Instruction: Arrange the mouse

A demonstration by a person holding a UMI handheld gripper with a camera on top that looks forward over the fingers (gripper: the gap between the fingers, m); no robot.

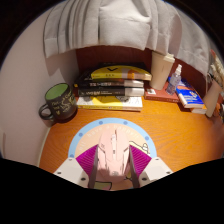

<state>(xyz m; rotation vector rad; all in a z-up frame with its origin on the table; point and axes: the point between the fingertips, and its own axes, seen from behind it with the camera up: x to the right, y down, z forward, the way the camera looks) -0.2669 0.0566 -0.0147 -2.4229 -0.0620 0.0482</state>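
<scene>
A pale pink mouse [113,156] sits between my fingers, its length pointing away from me. Both magenta pads [88,157] press against its sides, so my gripper [114,160] is shut on it. The mouse is over the near part of a round pastel mouse pad [108,128] that lies on the wooden desk [175,135]. I cannot tell whether the mouse rests on the pad or is held just above it.
A dark green mug [58,100] stands at the desk's left. A stack of books [110,88] lies behind the pad. A pale bottle [161,70] and a blue box [190,98] are at the right back. A curtain [110,25] hangs behind.
</scene>
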